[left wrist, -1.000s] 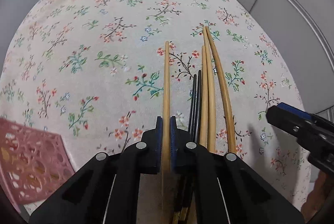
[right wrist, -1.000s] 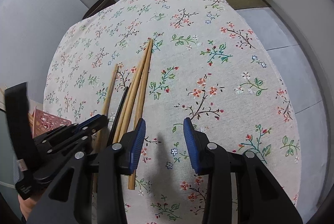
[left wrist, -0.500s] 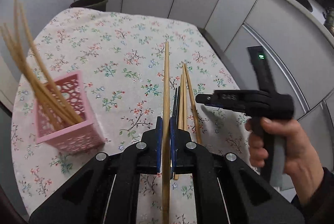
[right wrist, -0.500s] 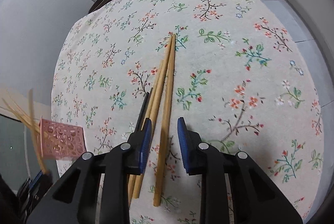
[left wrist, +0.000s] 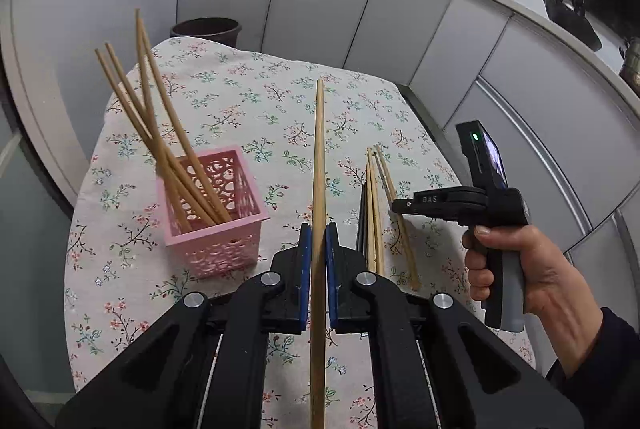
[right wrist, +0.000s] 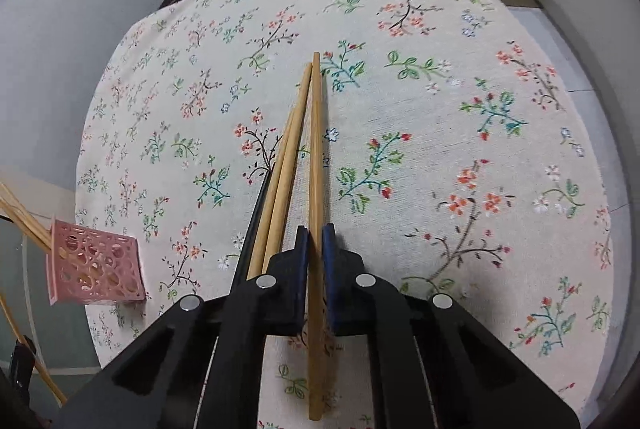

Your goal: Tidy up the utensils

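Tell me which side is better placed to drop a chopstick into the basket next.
Left. The left gripper already holds a chopstick lifted off the table, with the basket just to its left. The right gripper has its jaws around a chopstick low on the cloth, farther from the basket.

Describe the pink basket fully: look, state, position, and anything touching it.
The pink basket is a small square holder, apparently plastic, with walls pierced by round cut-outs and a solid rim. It stands upright on the floral tablecloth, left of the left hand-held gripper. Several wooden chopsticks stand inside it, leaning back to the left against its rim, crossing one another. Neither gripper touches it. The right wrist view shows it at the table's edge.
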Demonstrator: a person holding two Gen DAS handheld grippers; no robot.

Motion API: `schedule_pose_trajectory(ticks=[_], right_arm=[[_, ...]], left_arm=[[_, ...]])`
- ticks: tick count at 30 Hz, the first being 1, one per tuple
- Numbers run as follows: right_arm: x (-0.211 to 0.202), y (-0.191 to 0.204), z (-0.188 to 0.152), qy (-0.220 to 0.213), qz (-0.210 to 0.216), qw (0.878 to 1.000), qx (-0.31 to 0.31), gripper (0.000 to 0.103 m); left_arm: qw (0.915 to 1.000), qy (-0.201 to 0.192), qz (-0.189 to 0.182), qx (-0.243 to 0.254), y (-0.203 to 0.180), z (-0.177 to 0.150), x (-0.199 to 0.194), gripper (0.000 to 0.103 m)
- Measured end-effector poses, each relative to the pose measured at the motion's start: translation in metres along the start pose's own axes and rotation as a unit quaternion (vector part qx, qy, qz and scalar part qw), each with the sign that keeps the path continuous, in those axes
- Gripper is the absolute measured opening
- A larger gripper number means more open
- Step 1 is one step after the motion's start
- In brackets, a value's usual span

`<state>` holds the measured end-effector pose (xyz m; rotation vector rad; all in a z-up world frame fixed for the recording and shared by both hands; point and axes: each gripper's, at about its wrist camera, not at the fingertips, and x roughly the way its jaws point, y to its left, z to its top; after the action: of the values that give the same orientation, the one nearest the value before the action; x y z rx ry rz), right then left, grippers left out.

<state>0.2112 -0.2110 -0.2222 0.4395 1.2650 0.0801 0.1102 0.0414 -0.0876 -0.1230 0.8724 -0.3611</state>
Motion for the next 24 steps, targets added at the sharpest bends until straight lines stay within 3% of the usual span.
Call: schedule_pose_trajectory(ticks=[8,14,18,24], right_arm=[[-0.043,-0.002,-0.007,-0.047,0.022,0.999,-0.009,0.008],[-0.077,0.032,-0.011,-0.101,0.064,0.992,-0.048,0.008],[-0.097,0.067,-0.015,-0.146,0.094,0.981,-0.083,0.008],[-0.117,0.112,-0.021,-0.205,0.14,0.961,-0.12,0.008]], left_arm=[[0.9988,-0.034,-0.009,-0.034,0.022,0.002,-0.024,0.006],[0.9942,-0.091,0.003,-0.058,0.044,0.015,-0.048,0.006],[0.9868,-0.14,0.012,-0.08,0.063,0.031,-0.057,0.006],[0.9696,-0.229,-0.006,-0.087,0.072,0.05,-0.059,0.006]])
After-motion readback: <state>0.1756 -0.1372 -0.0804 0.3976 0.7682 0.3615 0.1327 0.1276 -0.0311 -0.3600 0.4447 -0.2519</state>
